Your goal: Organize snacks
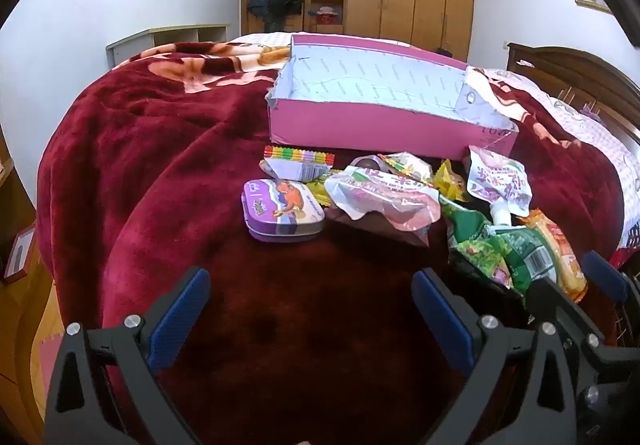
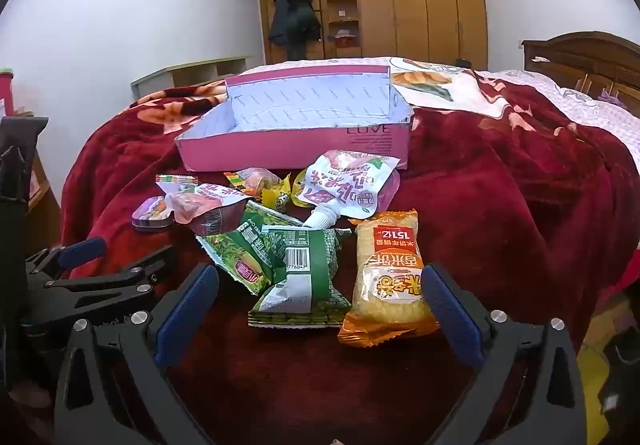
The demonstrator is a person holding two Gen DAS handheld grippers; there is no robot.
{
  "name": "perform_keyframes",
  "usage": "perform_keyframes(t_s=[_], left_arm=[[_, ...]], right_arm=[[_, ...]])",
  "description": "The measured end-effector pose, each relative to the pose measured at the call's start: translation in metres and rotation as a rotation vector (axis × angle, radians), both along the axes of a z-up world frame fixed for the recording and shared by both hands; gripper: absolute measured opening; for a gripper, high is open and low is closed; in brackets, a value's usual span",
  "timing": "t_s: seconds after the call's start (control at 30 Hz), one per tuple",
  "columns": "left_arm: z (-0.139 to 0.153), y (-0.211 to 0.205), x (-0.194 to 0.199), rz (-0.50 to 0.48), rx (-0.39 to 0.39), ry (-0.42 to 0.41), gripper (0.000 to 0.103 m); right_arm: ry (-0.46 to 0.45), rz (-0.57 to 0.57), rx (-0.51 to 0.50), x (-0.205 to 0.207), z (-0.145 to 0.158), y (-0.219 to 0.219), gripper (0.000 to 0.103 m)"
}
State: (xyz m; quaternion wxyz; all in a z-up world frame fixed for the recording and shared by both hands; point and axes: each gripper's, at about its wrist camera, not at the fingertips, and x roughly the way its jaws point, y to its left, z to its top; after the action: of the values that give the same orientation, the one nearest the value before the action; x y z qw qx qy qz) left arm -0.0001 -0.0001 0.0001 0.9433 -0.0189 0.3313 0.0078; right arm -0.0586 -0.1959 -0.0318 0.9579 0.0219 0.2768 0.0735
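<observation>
Pretty ordinary bedroom: white walls (image 2: 120, 5), a big wooden wardrobe (image 2: 420, 5) at the far end with dark coats (image 2: 294, 25) hanging, a dark carved headboard (image 2: 580, 61) far right, and a deep red plush blanket (image 2: 500, 197) over the bed.

The blanket (image 2: 500, 213) on the bed is dark red plush cloth, deep-piled and matt. The pink box (image 2: 288, 149) looks like matt cardboard with a pale paper lining. The purple tin (image 1: 282, 211) is smooth, glossy printed metal. The green packets (image 2: 296, 265), the orange rice-cracker bag (image 2: 390, 277) and the white spouted pouch (image 2: 348, 185) are crinkled, shiny plastic film. Each claw (image 2: 320, 297) (image 1: 310, 309) is matt black plastic with textured blue pads (image 2: 188, 309) and bright metal screws. The wardrobe (image 2: 416, 5) is smooth, satin wood
</observation>
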Motion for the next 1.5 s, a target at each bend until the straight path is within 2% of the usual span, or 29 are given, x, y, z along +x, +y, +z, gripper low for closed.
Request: perform_keyframes(t_s=[1.5], left_arm=[[0.0001, -0.0004, 0.0007, -0.003, 0.003, 0.008, 0.103]], right_arm=[[0.006, -0.005, -0.010, 0.0015, -0.0022, -0.0020, 0.103]])
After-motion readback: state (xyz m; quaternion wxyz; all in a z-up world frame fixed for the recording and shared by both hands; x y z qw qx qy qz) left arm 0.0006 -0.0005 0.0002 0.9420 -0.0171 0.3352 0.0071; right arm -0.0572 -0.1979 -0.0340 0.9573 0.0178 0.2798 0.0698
